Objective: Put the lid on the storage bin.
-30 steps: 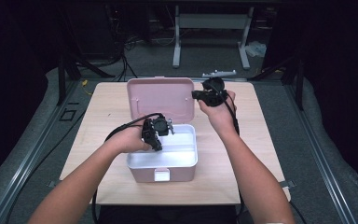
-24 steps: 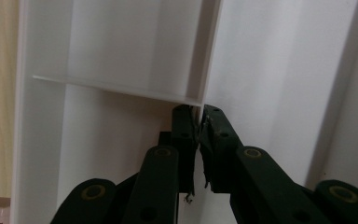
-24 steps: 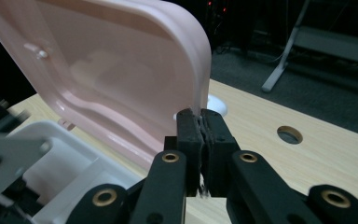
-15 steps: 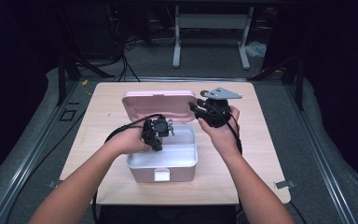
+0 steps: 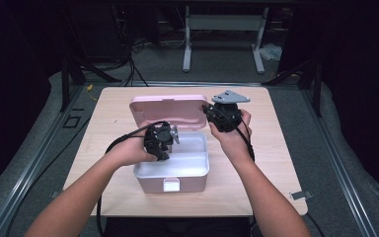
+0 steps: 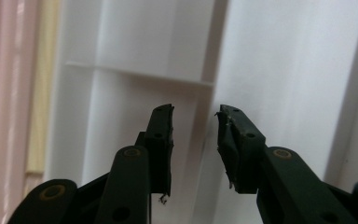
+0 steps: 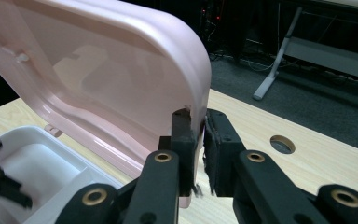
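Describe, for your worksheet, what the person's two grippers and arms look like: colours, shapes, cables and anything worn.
Both grippers are black. The right gripper carries a grey three-cornered plate on top; the left gripper trails a black cable. Close up, each has two flat black fingers on hinged links with round brass-coloured rivets. Both forearms are bare, with no sleeves or gloves visible.

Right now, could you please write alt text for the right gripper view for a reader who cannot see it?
The right gripper pinches the edge of a pink lid, held raised over a white box on a wooden table.

Pink lid (image 5: pixel 170 109), white box interior (image 5: pixel 187 157)
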A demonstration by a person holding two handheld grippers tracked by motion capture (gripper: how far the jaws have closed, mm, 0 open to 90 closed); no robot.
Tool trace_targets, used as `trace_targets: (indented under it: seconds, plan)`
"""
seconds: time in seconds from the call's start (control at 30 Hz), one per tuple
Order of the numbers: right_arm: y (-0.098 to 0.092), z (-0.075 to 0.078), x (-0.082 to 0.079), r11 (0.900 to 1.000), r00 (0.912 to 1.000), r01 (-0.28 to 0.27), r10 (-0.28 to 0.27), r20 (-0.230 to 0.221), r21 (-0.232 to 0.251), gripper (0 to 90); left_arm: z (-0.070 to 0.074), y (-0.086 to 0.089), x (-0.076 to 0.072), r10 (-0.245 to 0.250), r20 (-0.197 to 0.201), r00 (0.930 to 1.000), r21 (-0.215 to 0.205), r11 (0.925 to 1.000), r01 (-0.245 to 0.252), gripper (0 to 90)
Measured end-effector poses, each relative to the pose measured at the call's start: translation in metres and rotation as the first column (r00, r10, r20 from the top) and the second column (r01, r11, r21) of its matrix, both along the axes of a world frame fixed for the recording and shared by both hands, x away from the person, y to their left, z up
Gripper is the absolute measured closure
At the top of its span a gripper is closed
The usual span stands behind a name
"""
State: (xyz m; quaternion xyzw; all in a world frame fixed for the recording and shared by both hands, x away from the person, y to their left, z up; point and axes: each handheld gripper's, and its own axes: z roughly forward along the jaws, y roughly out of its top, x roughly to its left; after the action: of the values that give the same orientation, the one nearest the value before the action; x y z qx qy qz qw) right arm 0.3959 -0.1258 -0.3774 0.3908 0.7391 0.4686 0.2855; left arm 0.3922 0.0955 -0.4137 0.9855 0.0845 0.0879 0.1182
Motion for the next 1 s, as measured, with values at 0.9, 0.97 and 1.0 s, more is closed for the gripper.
trace_targets:
  seconds: [0.9,0.97,1.0]
  plan:
    - [-0.005,-0.002,-0.009,0.999,0.9995,-0.030,0.030,-0.011,0.026,79.7,0.003,0.126,-0.021,0.310,-0.036,0.9501,-0.410,0.8625,-0.297,41.2]
    - [-0.005,-0.003,-0.010,0.999,0.9995,-0.030,0.030,-0.010,0.025,79.6,0.003,0.132,-0.018,0.340,-0.061,0.9383,-0.435,0.8369,-0.332,42.3]
    - [-0.005,-0.003,-0.010,0.999,0.9995,-0.031,0.031,-0.010,0.024,79.6,0.003,0.135,-0.017,0.353,-0.073,0.9328,-0.445,0.8256,-0.347,43.9]
